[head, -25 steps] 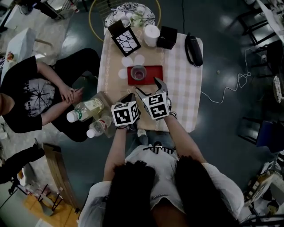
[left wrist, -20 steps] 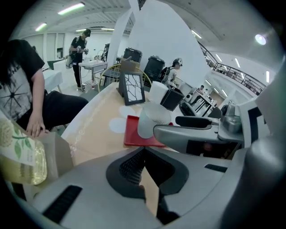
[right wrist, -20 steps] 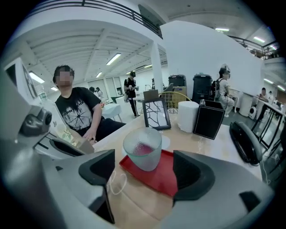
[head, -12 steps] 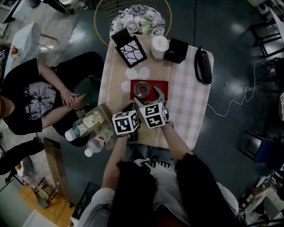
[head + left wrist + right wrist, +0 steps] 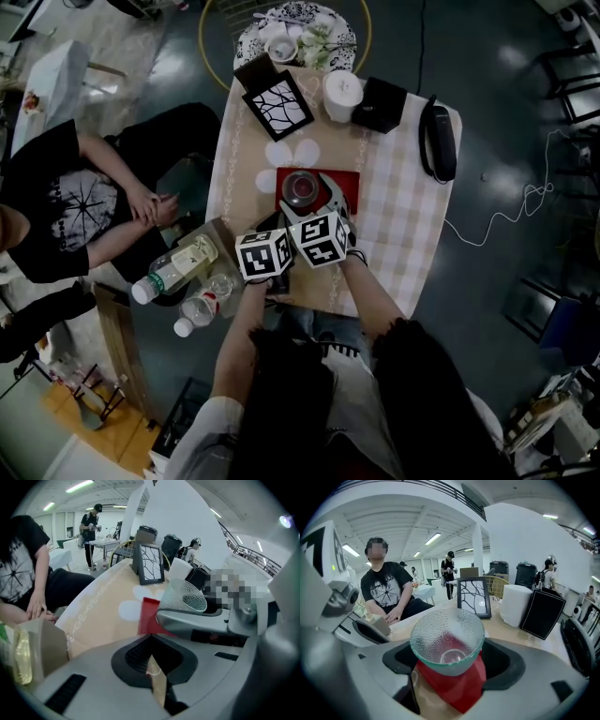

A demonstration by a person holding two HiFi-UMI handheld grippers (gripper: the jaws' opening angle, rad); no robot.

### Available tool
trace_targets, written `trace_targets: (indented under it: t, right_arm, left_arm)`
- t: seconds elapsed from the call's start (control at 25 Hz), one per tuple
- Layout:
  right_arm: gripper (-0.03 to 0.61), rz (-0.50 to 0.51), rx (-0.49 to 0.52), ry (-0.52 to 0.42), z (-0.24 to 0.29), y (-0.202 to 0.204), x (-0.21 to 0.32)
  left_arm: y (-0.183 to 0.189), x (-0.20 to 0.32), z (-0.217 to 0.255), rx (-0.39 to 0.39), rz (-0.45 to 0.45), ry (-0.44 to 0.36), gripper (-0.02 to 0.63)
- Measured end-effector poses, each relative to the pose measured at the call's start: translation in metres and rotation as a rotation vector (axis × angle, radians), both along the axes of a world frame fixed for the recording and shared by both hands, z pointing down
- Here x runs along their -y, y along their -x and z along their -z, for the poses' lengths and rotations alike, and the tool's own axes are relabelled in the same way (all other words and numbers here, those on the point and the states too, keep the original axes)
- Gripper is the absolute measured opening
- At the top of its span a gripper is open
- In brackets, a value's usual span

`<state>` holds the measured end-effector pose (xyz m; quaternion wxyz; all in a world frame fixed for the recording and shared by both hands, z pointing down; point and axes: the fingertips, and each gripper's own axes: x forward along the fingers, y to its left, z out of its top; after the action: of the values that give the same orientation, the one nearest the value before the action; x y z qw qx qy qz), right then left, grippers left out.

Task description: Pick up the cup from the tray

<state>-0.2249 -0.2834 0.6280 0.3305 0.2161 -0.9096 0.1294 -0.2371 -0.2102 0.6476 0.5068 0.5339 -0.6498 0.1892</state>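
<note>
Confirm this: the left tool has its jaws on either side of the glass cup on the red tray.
Not right: the tool is wrong. It is the right tool that has its jaws on either side of the glass cup on the red tray, as the right gripper view shows. In the left gripper view, the left tool has its jaws together with nothing between them.

A dark, glossy floor (image 5: 487,75) spreads all round the desk (image 5: 403,216), which wears a pale checked cloth. A white cable (image 5: 525,202) loops across the floor at the right of the frame, near dark chairs (image 5: 572,94) at the right edge. A patch of orange-brown flooring (image 5: 84,436) shows at lower left. White walls (image 5: 520,536) and a white pillar (image 5: 478,545) rise under ceiling strip lights (image 5: 433,538). A railed gallery (image 5: 255,555) runs along the upper right.
</note>
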Motion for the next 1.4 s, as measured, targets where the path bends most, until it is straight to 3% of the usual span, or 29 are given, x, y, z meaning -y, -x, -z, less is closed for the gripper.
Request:
trace_targets:
  t: [0.32, 0.68, 1.08, 1.4]
  right_arm:
    - [0.391, 0.069, 0.000, -0.031, 0.000, 0.010, -0.001]
    - [0.391, 0.039, 0.026, -0.011, 0.019, -0.012, 0.000]
    - [0.390, -0.105, -0.007, -0.034, 0.035, -0.078, 0.013]
    - [0.391, -0.252, -0.033, -0.041, 0.041, -0.142, 0.013]
  left_arm:
    - [0.004, -0.002, 0.002, 0.009, 0.003, -0.005, 0.006]
    - [0.002, 0.002, 0.019, 0.026, -0.007, -0.034, 0.006]
    - [-0.034, 0.019, 0.034, 0.021, -0.106, -0.069, 0.006]
    - [-0.077, 0.034, 0.046, 0.023, -0.239, -0.114, 0.006]
